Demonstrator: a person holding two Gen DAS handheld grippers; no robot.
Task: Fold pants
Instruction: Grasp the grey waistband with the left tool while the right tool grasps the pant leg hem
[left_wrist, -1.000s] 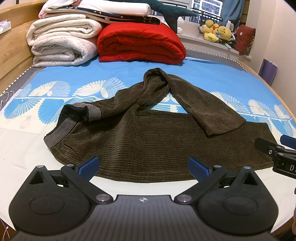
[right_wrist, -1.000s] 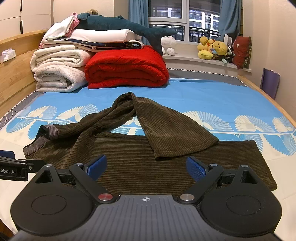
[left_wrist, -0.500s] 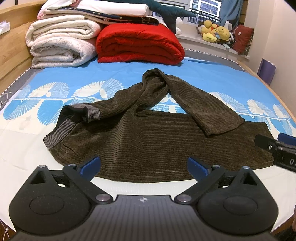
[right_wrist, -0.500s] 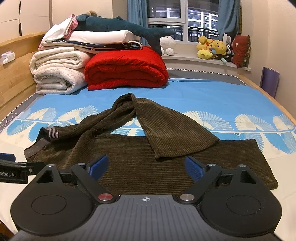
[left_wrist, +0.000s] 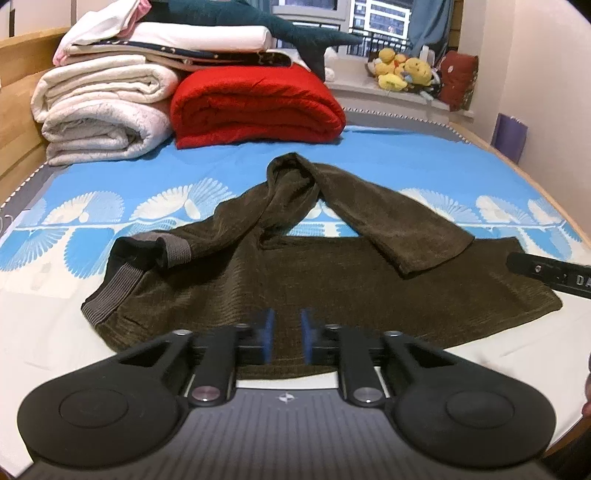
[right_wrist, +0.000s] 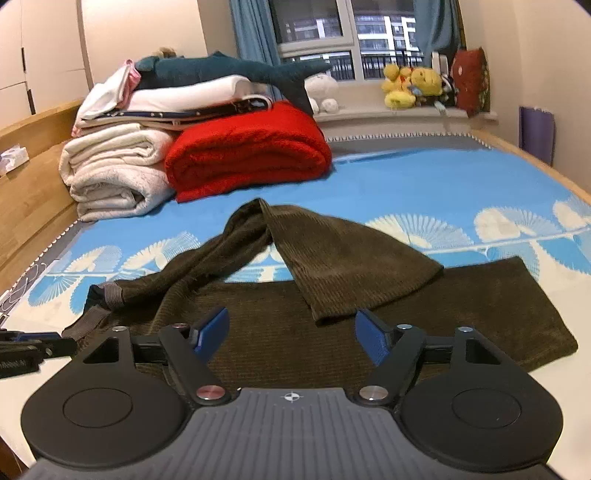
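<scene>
Dark brown corduroy pants (left_wrist: 295, 280) lie on the bed, waistband (left_wrist: 110, 291) at the left, one leg flat along the near edge, the other bunched and folded back over it. They also show in the right wrist view (right_wrist: 332, 314). My left gripper (left_wrist: 287, 339) hovers over the near edge of the pants; its blue pads are close together with a narrow gap and nothing between them. My right gripper (right_wrist: 291, 332) is open and empty over the near leg. The right gripper's side shows in the left wrist view (left_wrist: 550, 275).
A blue and white patterned sheet (left_wrist: 424, 166) covers the bed. A folded red blanket (left_wrist: 255, 107) and white quilts (left_wrist: 99, 110) are stacked at the far left. Plush toys (right_wrist: 413, 86) sit on the window sill. Wooden bed rail (right_wrist: 29, 199) runs along the left.
My left gripper's pads have closed from wide open to nearly together. My right gripper's pads have also narrowed somewhat. Both grippers have tilted up a little. The pants have not moved.
</scene>
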